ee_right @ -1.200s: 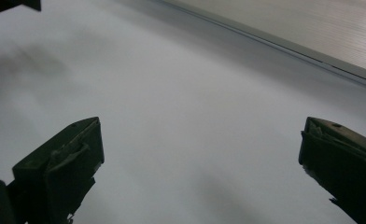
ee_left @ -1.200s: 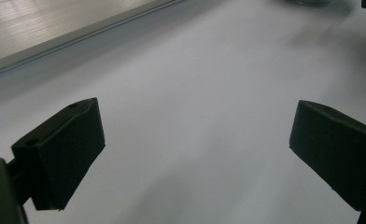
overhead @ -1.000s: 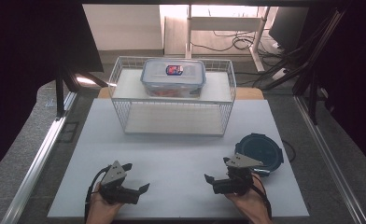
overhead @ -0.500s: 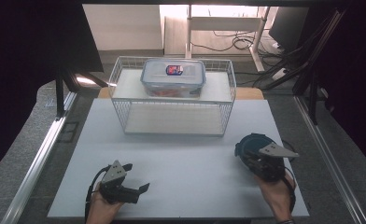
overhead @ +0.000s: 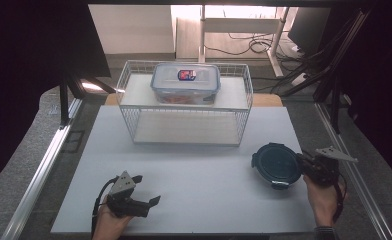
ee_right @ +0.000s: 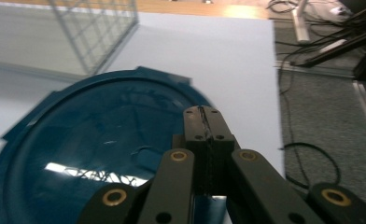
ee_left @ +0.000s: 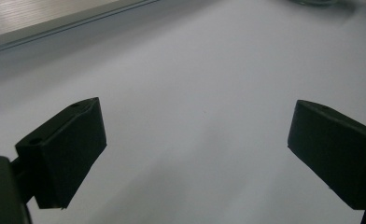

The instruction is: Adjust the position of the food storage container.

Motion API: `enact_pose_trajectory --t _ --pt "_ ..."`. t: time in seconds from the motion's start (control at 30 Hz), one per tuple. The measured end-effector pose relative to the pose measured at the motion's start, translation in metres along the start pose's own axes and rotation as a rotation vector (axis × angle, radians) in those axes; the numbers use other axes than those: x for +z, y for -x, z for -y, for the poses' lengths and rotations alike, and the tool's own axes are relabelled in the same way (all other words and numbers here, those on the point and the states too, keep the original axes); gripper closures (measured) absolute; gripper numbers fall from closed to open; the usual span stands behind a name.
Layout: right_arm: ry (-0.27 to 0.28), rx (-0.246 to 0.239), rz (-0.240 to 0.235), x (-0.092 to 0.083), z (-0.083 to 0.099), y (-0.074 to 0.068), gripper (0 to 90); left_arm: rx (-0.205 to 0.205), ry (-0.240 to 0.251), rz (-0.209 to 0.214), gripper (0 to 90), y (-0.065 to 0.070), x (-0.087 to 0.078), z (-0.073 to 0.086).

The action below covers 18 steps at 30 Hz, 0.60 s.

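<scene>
White tabletop [overhead: 194, 165], wire rack [overhead: 184, 107] at the far side. Round blue lid [overhead: 276, 165] lies flat just ahead of the right gripper [overhead: 304, 164], whose jaws have just been closing and now pinch its near rim. Left gripper [overhead: 149, 192] sits well apart from the lid, jaws spread, empty.

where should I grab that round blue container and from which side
Grip the round blue container by a lid tab at its rim, from the table's right edge, where the shut right gripper sits. The lid is broad, flat and low, so only the projecting tabs look thin enough for the jaws.
</scene>
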State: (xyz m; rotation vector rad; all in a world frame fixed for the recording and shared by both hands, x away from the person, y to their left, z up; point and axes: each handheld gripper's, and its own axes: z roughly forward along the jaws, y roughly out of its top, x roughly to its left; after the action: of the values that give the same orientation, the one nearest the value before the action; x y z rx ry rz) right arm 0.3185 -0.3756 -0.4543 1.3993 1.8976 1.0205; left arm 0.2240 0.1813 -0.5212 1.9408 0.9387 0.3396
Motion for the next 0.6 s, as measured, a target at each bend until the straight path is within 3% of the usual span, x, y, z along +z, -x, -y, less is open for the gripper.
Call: enact_pose_trajectory --t 0.17,0.4,0.53,0.6 --pt "-0.009 -0.009 0.057 0.008 0.0 0.011 89.2 -0.004 0.001 0.002 3.9 0.0 0.0 0.0" --pt "-0.044 0.002 0.081 0.023 0.003 0.022 89.2 -0.022 0.004 0.014 4.0 -0.003 0.0 0.001" --pt "-0.059 -0.003 0.07 0.03 0.001 0.021 89.2 -0.025 0.002 0.013 4.1 -0.003 0.001 0.001" --pt "-0.085 -0.023 0.096 0.036 -0.003 0.015 89.4 -0.027 0.001 0.013 4.1 -0.003 0.001 0.001"
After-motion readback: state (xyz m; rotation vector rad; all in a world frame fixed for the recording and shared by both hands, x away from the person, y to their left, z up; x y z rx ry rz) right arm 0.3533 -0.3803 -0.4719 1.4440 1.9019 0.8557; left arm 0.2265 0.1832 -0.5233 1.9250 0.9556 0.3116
